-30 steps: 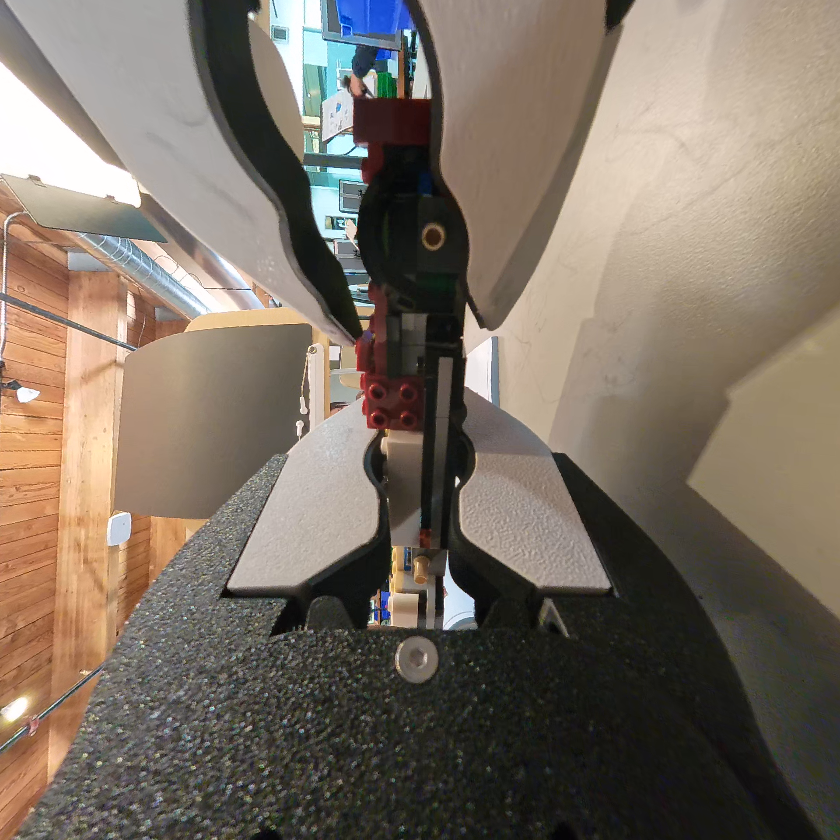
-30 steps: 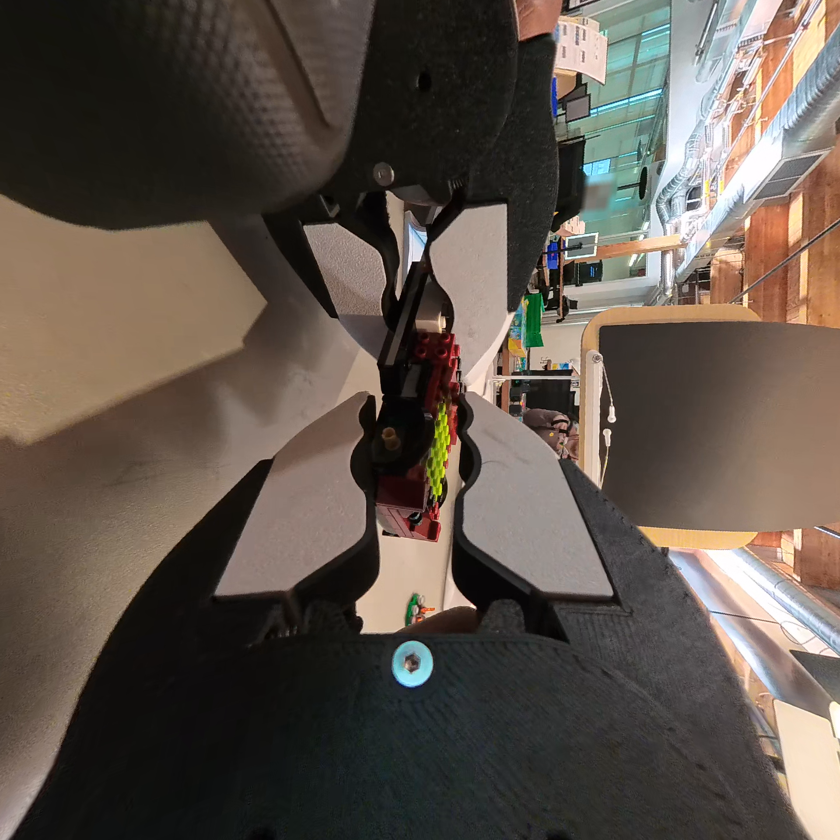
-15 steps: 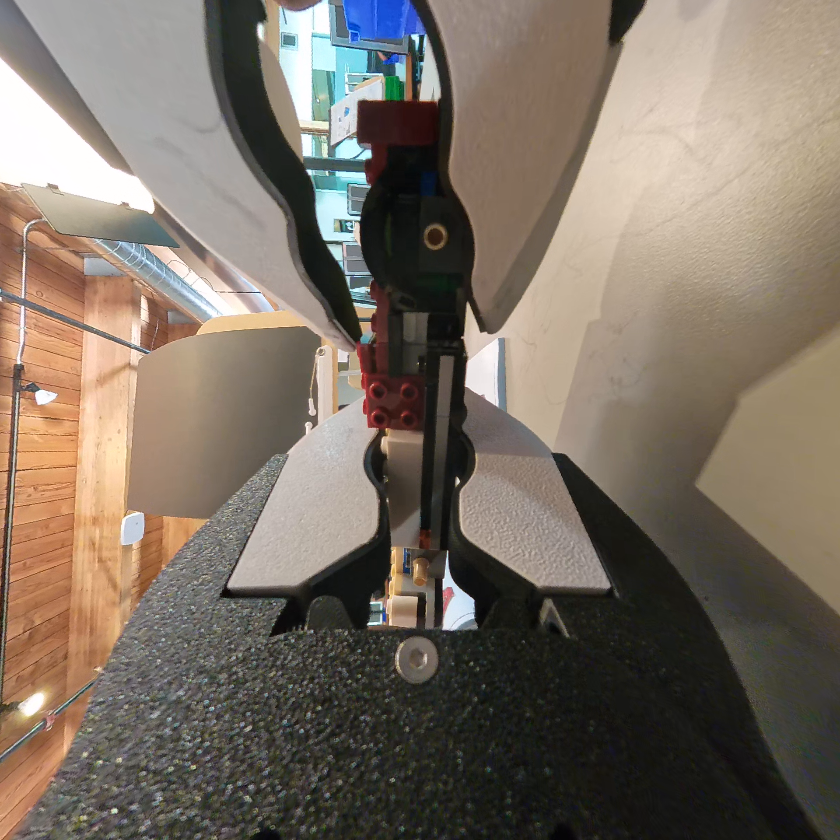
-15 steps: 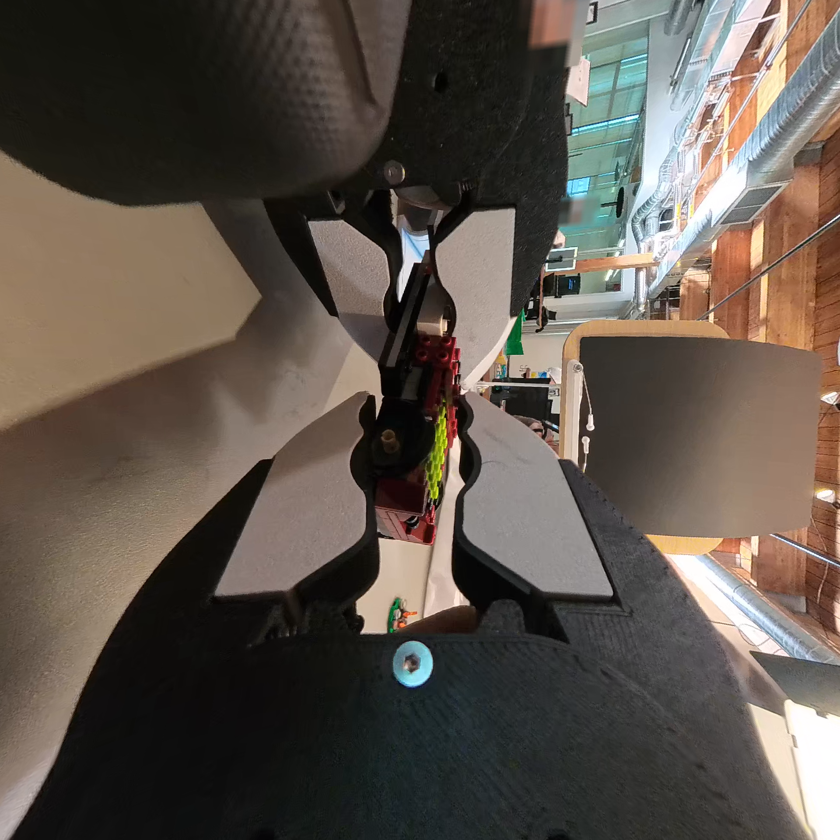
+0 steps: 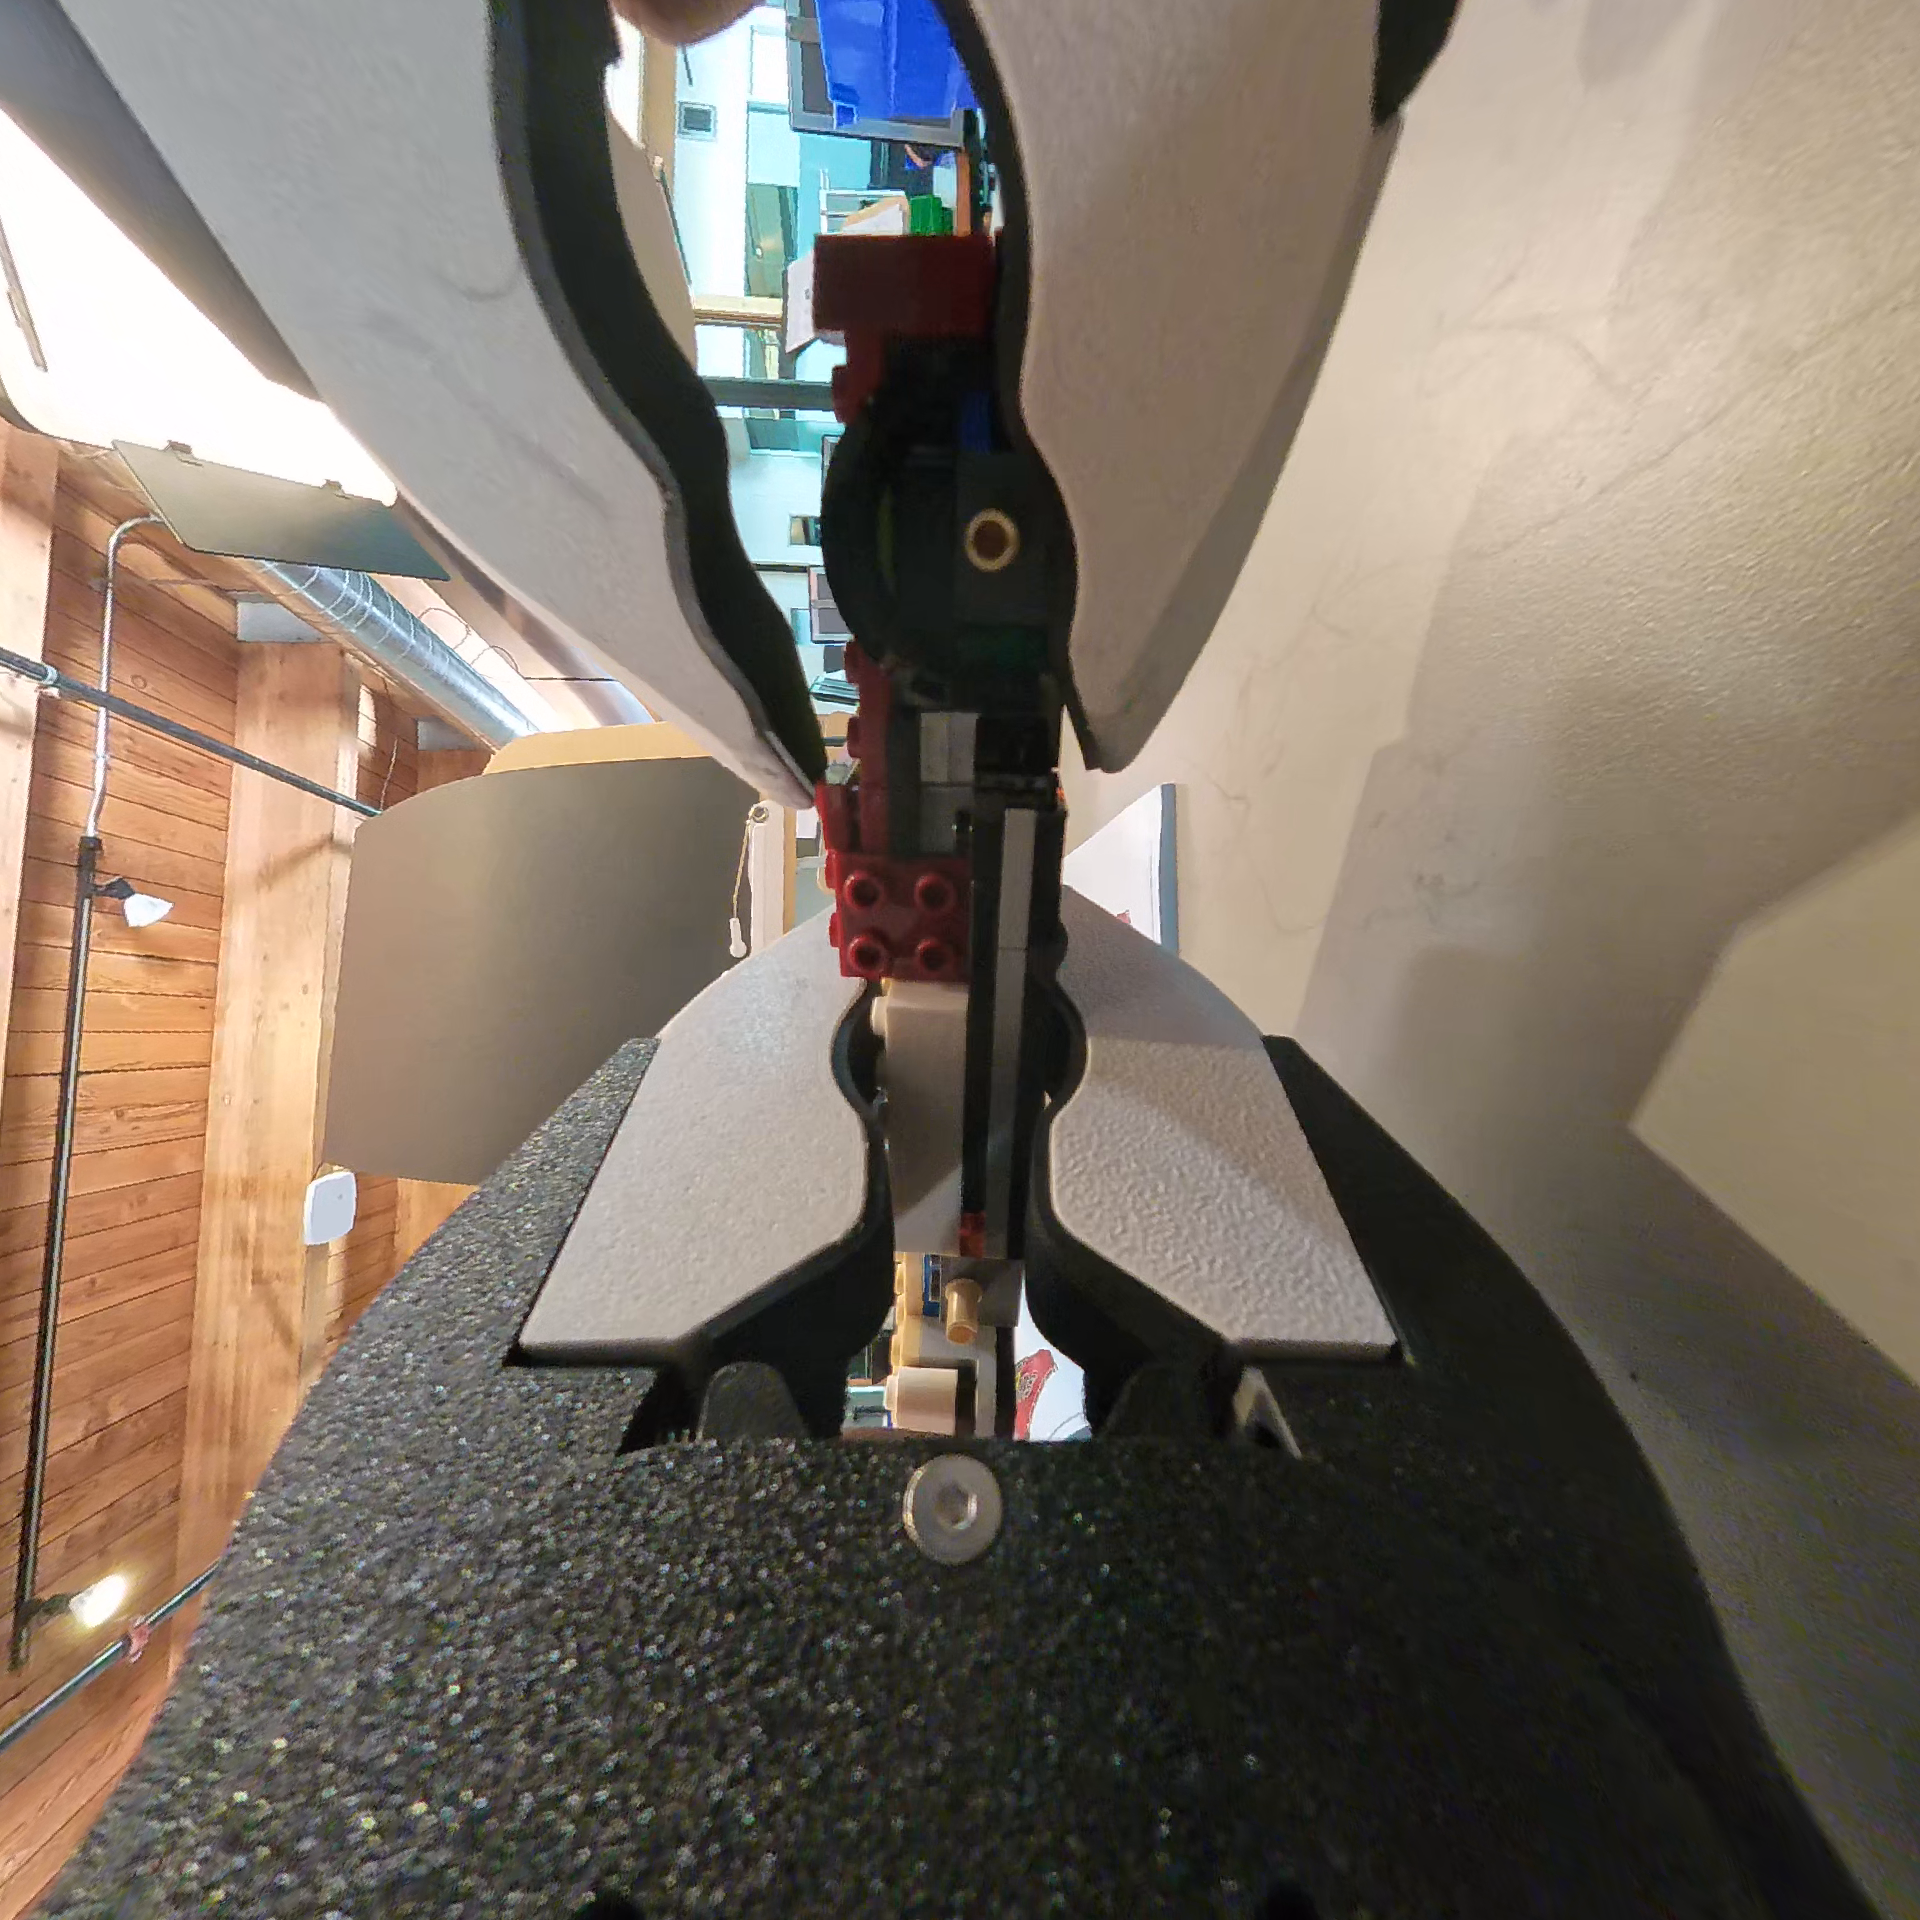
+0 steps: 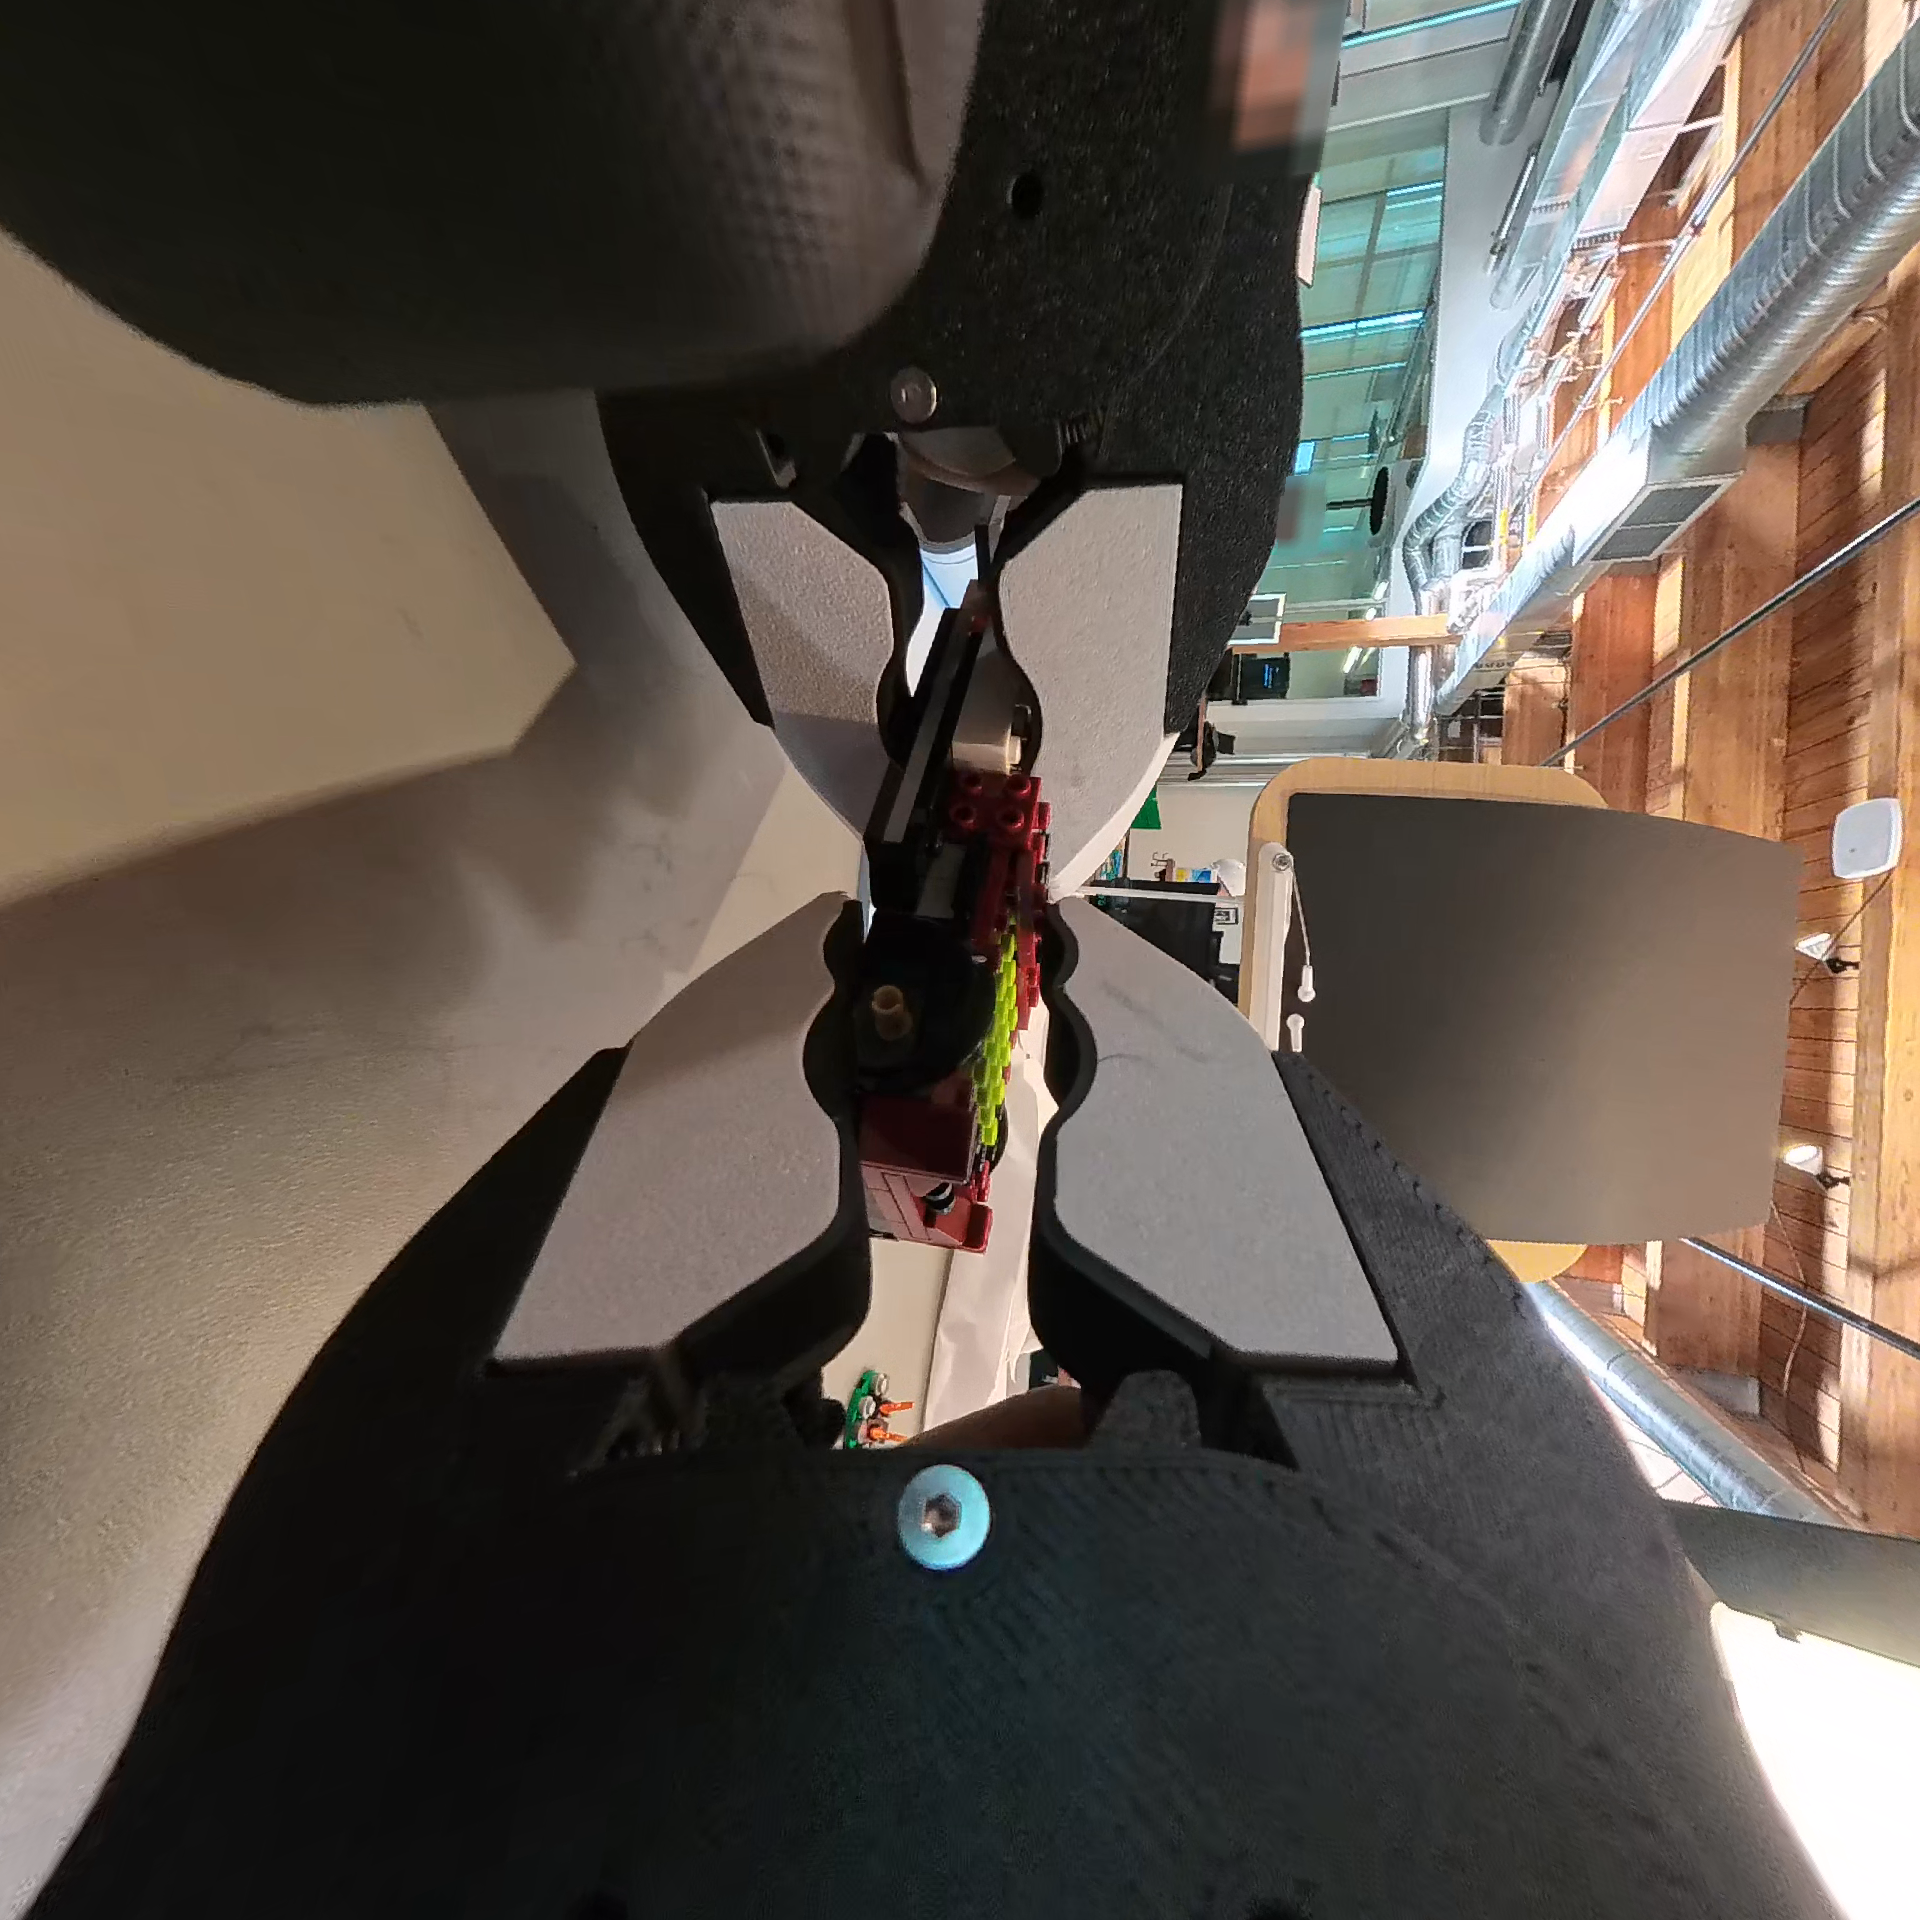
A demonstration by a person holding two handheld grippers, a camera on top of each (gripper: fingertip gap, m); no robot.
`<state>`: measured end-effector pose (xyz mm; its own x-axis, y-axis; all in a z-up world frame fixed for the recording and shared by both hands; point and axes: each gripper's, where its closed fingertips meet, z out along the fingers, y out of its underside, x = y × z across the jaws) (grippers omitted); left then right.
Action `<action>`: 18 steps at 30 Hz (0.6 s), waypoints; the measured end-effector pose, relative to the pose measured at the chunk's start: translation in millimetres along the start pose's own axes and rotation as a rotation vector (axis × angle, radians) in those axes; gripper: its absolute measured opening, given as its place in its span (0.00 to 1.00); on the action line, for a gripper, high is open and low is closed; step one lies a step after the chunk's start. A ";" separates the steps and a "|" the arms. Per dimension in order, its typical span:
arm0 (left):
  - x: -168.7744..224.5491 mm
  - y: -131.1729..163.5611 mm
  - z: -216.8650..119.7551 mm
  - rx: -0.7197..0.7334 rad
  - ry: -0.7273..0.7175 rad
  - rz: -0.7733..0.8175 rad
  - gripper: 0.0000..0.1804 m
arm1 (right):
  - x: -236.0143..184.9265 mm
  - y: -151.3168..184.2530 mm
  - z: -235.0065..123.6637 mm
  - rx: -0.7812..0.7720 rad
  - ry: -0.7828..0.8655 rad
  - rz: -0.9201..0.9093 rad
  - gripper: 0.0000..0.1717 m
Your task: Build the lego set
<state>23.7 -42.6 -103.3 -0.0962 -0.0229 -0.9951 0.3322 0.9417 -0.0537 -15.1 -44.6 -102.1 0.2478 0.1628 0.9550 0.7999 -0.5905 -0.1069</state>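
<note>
A toy brick model (image 5: 899,925) of dark red, black, grey and lime pieces is held in the air between my two grippers, which face each other tip to tip. My left gripper (image 5: 956,971) is shut on its grey and black plate end. My right gripper (image 6: 951,935) is shut on the other end, with the black wheel (image 6: 904,1029) in one pad's notch and the dark red and lime bricks (image 6: 1003,1023) against the other pad. The right gripper (image 5: 951,769) shows at the top of the left wrist view. The left gripper (image 6: 956,831) shows at the top of the right wrist view.
A beige wall (image 5: 1507,520) is close beside the grippers. A grey curved panel with a pale wood rim (image 6: 1527,1018) stands behind. A wooden plank wall (image 5: 125,1039) and metal ducts (image 6: 1766,239) lie farther off. Small coloured pieces (image 6: 878,1413) lie on a white surface below. Less than 4 cm separates the two grippers' tips.
Both grippers and the model have shifted and tilted slightly together, so the background has slid. Both grasps are unchanged.
</note>
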 end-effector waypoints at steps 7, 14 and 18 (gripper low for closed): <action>-1.7 0.2 0.1 -0.003 -0.010 0.002 0.14 | 1.4 -0.2 -0.5 -0.005 0.007 -0.021 0.19; -2.1 0.3 0.0 -0.002 -0.010 0.002 0.14 | 1.2 -0.8 -0.8 -0.004 0.010 -0.039 0.18; -2.4 -0.2 -0.2 0.001 -0.014 0.007 0.14 | 0.8 -1.2 -1.4 0.002 0.008 -0.050 0.18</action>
<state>23.7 -42.6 -100.9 -0.0811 -0.0208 -0.9965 0.3337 0.9415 -0.0468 -16.7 -44.9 -100.8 0.2029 0.1854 0.9615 0.8121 -0.5805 -0.0595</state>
